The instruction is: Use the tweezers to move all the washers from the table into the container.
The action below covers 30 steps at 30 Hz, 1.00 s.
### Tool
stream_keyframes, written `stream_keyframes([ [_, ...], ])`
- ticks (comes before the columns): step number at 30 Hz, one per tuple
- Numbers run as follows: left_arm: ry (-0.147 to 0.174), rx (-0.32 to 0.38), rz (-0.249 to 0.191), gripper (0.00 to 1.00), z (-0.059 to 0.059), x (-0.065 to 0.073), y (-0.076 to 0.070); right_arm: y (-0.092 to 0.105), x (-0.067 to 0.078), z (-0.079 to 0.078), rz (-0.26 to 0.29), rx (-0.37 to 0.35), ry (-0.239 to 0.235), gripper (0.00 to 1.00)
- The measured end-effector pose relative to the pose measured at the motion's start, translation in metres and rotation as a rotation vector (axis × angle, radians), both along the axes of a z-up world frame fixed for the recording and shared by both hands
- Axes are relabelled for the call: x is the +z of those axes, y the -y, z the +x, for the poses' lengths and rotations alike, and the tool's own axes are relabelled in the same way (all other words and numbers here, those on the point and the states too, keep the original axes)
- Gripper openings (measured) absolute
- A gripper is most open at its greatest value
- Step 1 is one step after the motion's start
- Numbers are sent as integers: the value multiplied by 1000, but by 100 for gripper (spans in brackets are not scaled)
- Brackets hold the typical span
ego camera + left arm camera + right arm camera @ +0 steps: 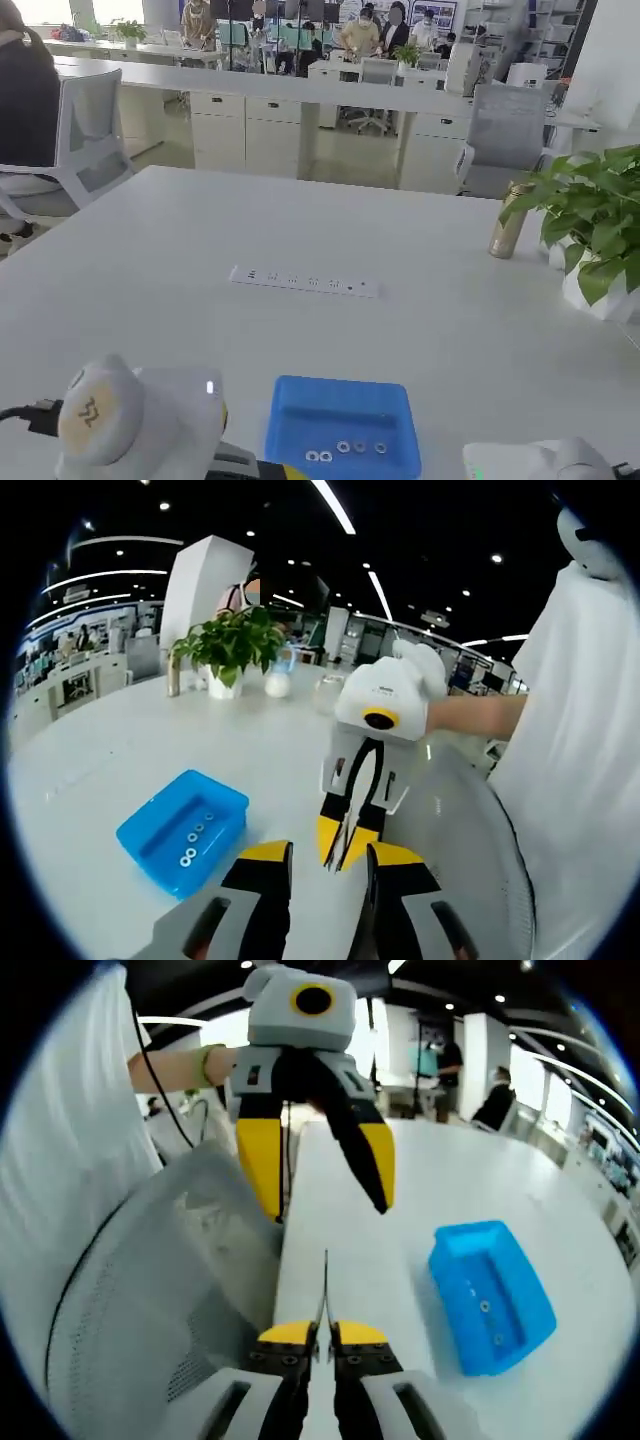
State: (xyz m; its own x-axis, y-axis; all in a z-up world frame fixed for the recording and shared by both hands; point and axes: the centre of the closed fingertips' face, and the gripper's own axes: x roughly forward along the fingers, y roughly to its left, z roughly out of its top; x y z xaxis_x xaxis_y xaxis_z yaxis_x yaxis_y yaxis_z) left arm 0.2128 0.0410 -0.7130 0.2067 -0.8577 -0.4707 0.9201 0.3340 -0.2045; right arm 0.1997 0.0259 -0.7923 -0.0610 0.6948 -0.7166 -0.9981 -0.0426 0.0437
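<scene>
The right gripper (322, 1332) pinches the tweezers (325, 1285); the left gripper (330, 852) is spread. To the right gripper's right sits the container (450, 1290) (washers (343, 447) inside).

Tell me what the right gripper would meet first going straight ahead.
Most likely the left gripper, facing it with open jaws beyond the tweezers the right gripper holds; depth is unclear.

In the head view the bottom edge cuts off the left gripper (140, 420) and the right gripper (545, 462), so how their jaws stand cannot be told there. The plant (590, 215) runs off the right edge. In the right gripper view the rear of the tweezers (325, 1290) is hidden between the jaws.
</scene>
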Motion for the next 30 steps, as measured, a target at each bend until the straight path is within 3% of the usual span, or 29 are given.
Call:
stream_keyframes([
  [8,14,-84,69,19,-12,-5,10,-3,-2,-3,-39,19,39,3],
  [14,40,-122,109,12,-15,-11,20,-5,-3,-5,-61,29,62,3],
  [17,60,-148,151,5,-16,-18,22,-4,-4,-4,-70,30,73,3],
  [22,59,-159,171,0,-17,-25,25,-1,-6,-4,-80,35,75,4],
  [27,48,-154,145,0,-17,-21,29,3,-11,-6,-108,40,86,3],
  [30,67,-159,178,0,-15,-23,28,4,-11,-4,-111,36,87,3],
])
